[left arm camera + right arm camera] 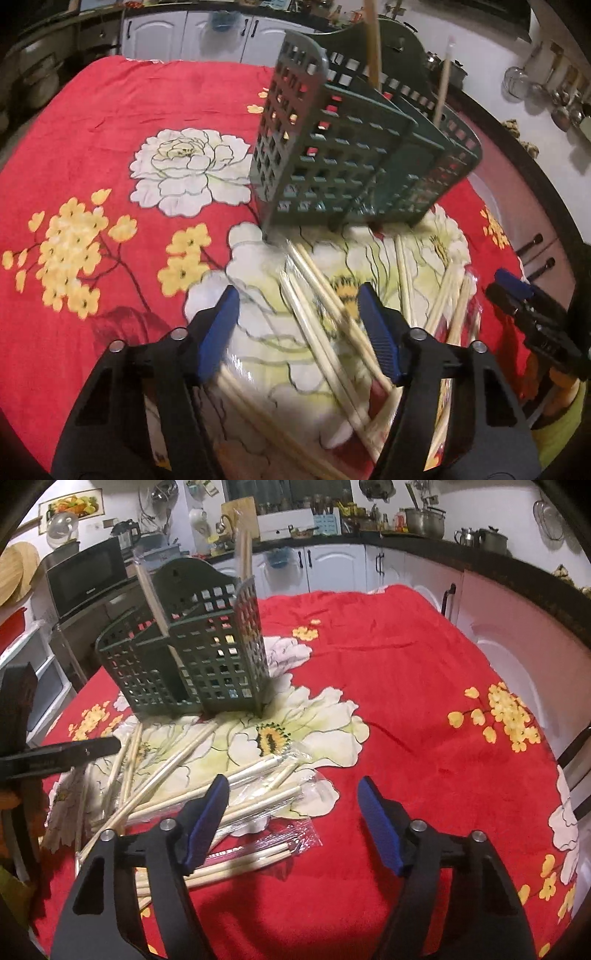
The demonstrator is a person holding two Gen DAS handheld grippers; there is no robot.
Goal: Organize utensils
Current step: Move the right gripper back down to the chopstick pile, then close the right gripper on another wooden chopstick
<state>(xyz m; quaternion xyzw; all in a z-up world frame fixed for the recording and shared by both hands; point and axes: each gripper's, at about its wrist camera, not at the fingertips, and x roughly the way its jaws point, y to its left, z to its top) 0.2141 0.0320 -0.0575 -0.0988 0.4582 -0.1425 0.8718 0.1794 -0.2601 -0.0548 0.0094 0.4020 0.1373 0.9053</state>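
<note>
Left tool (297, 325): jaws apart at a middling gap, nothing gripped. Loose chopsticks (325, 332) lie on the cloth between and under its blue pads (221, 332), but the pads aren't pressing on them; contact can't be confirmed through the blur.

Right tool (291, 812): jaws also apart, fairly wide, holding nothing. Bare red cloth between the pads. Its left pad (205, 819) sits over the right edge of the chopstick pile (177, 794), lower left of that frame. Some sticks there are still in clear plastic wrappers (266, 840).

Green slotted utensil holder (354, 147) stands upright on the tabletop, upper centre-right in the left view, upper left (188, 653) in the right view, just behind the pile. Chopsticks already stand in it, leaning: two visible in the left view (375, 44), one slanted stick (155, 598) plus a pair at the back in the right view. Can't tell which compartments.

Tabletop is covered with a red floral cloth (110, 110). Each tool shows at the edge of the other's view: right tool at far right (532, 314), left tool at far left (55, 757).
</note>
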